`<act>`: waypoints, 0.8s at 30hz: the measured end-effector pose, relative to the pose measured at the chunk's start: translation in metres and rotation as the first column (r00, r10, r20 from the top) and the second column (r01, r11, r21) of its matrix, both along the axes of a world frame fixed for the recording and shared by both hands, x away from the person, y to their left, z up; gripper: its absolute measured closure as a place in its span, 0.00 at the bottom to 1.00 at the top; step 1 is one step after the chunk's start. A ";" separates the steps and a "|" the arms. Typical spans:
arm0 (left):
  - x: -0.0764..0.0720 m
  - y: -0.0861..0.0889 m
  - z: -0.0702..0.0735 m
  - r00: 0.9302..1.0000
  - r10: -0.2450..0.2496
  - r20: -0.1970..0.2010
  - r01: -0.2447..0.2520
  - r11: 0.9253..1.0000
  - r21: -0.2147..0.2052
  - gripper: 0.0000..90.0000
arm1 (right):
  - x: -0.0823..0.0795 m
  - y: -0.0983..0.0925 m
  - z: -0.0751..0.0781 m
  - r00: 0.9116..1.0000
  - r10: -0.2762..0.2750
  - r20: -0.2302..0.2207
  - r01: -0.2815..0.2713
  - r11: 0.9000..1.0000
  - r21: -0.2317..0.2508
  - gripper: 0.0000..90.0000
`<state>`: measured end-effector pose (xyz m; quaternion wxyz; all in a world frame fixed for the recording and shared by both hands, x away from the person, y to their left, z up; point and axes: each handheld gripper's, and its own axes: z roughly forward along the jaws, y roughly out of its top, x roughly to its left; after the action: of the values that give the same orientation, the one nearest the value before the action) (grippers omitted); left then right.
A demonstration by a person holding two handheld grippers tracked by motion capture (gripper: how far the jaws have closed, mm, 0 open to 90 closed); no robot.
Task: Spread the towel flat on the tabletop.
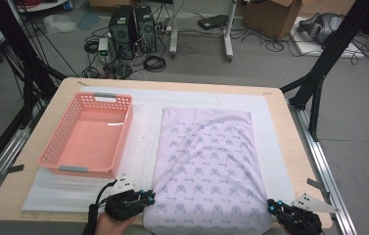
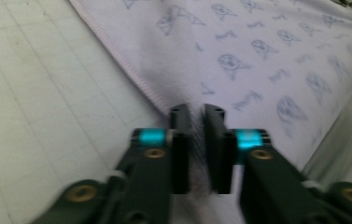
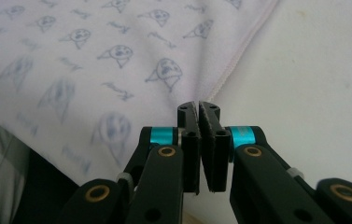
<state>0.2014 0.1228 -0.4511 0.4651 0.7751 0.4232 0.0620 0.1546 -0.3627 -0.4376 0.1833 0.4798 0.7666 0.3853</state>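
Two grippers sit at the near corners of the cloth (image 1: 206,166), which lies flat on a white foam mat (image 1: 143,142) with its near hem hanging over the table (image 1: 289,127) edge.

L gripper (image 2: 197,114): jaws parted by a narrow gap, hem of the cloth running into that gap; pads don't look pressed on it, so I'd call it released. No earlier frame to compare.

R gripper (image 3: 198,108): jaws closed to a sliver, cloth edge just ahead of and to the left of the tips. Can't see fabric between the pads, so pinch unconfirmed.

Handling, my read: thin, light, floppy, prob. a bit stretchy; creases already run diagonally across the mid area. It'll sag and drag if lifted by one corner. Best hold = stitched hem at both near corners, pinch deep enough to catch the seam, lift both together.

Text/brands: none legible. Print is repeating blue dog-head motifs w/ small script marks, too blurry to read. Pink basket (image 1: 86,134) sits beyond the L fingers, well apart from the cloth, no label visible.
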 end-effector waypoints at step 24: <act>0.027 0.000 -0.001 0.995 0.032 0.092 -0.028 0.999 -0.040 0.49 | 0.042 -0.010 -0.002 0.996 -0.080 -0.035 0.078 0.995 -0.066 0.88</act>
<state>0.2282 0.1228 -0.4520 0.4982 0.7557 0.4140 0.0967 0.1968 -0.3732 -0.4397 0.1992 0.5107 0.7625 0.3437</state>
